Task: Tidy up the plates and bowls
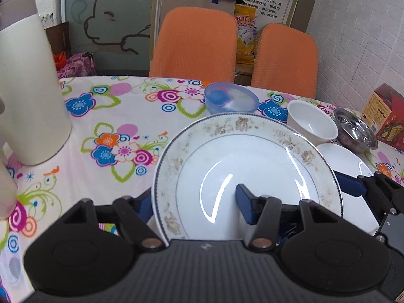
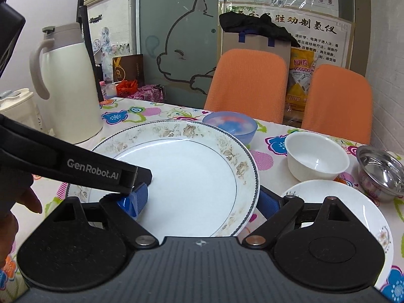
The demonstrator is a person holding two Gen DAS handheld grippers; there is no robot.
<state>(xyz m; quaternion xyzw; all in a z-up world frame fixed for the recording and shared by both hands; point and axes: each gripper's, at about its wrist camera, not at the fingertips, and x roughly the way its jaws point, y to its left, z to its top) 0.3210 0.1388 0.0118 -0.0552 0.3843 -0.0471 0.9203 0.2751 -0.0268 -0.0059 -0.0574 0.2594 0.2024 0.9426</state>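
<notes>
Porcelain floral-rimmed plate [image 1: 247,176] lifted above flowered tablecloth [image 1: 106,116], left rim pinched by left gripper [image 1: 194,202], right rim pinched by right gripper [image 2: 204,199], blue plastic bowl [image 2: 229,125] far behind, white bowl [image 2: 317,160], steel bowl [image 2: 381,171] and plain white plate [image 2: 335,202] right, cream thermos jug [image 2: 68,80] far left.

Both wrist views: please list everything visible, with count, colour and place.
floral plate: one, white with brown rim pattern, front centre
small plate: one, white, right of it
blue bowl: one, translucent blue, behind floral plate
white bowl: one, white, right
steel bowl: one, silver, far right
flask: one, cream, left
chairs: two, orange, behind table
tablecloth: one, white, flowered
left gripper: black, blue pads, astride floral plate's rim
right gripper: same, astride opposite rim
</notes>
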